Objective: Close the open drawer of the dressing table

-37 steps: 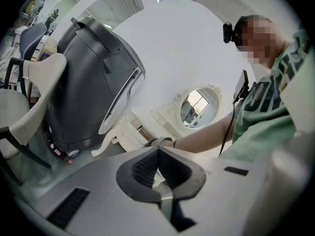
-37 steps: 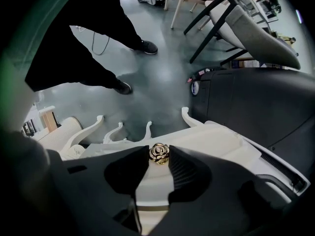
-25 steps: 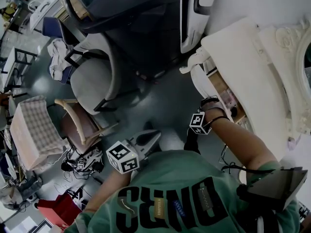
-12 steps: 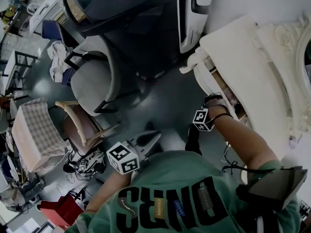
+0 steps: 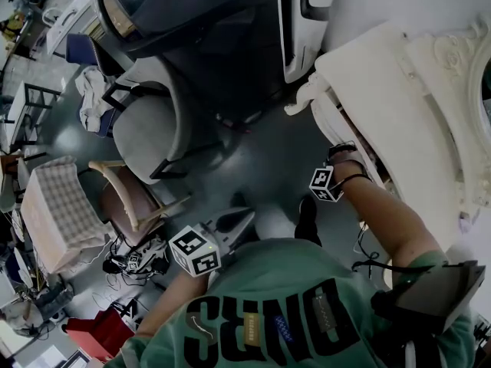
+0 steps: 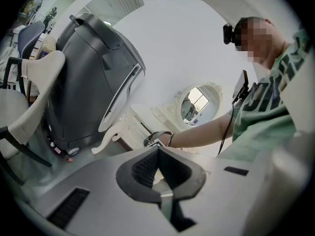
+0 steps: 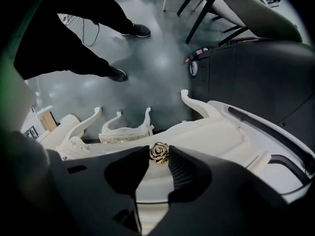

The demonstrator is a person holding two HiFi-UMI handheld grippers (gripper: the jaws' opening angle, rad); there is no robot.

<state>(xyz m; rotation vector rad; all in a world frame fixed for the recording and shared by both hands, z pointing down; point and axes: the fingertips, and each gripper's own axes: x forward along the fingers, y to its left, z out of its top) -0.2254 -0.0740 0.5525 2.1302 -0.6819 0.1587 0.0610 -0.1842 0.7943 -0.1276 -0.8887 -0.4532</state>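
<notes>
The cream carved dressing table (image 5: 383, 90) stands at the right of the head view, its drawer (image 5: 335, 133) pushed nearly flush. In the right gripper view the drawer front (image 7: 211, 132) fills the lower half, with a gold rose knob (image 7: 159, 151) on it. My right gripper (image 7: 158, 155) is shut on that knob, a pad touching each side. Its marker cube (image 5: 324, 184) shows beside the table. My left gripper (image 5: 239, 219) hangs shut and empty in front of my chest, away from the table; its tips (image 6: 157, 150) meet.
A large dark grey machine (image 5: 199, 21) stands against the table's far side. A grey armchair (image 5: 146, 129), a wooden chair (image 5: 126, 198), a chequered cloth (image 5: 54, 205) and floor cables (image 5: 130, 263) lie to the left. An oval mirror (image 6: 197, 102) sits on the table.
My right hand has moved toward the table with the knob in its grip. The drawer has slid in; its open inside, visible before, is almost hidden. The left gripper stayed put.
</notes>
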